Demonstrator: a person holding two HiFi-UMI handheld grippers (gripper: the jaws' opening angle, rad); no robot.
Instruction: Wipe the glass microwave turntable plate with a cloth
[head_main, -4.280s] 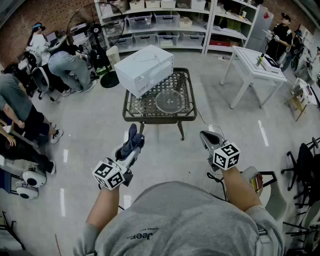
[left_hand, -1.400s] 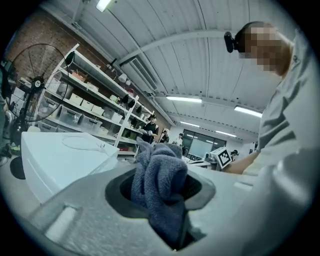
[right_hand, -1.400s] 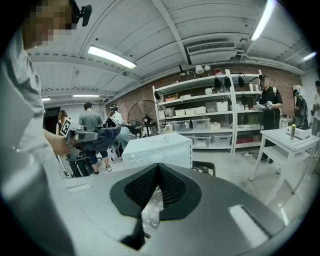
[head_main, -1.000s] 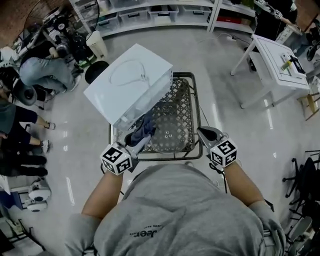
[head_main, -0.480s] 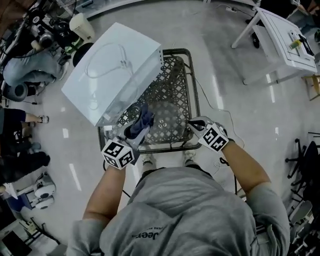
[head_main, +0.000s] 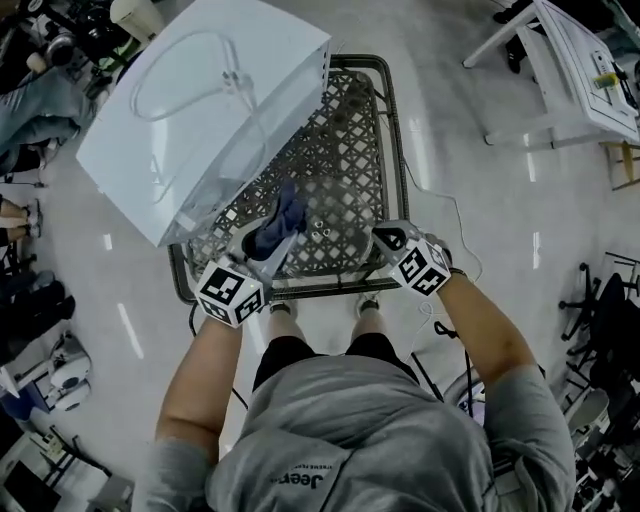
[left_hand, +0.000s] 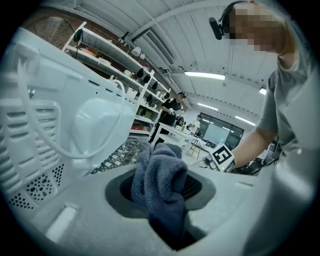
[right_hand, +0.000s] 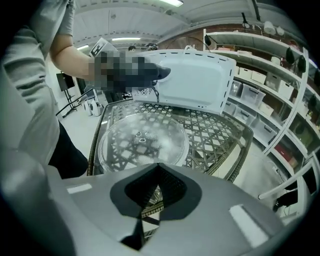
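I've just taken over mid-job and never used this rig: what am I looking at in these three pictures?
No robot: a person holds a tool with a two-jaw claw in each hand. The head view looks down from their head; the other two views ride on the claws. A lattice metal table carries a white microwave and the glass turntable plate. The left claw is shut on a dark blue cloth; the right claw is shut and empty, pointing at the plate.
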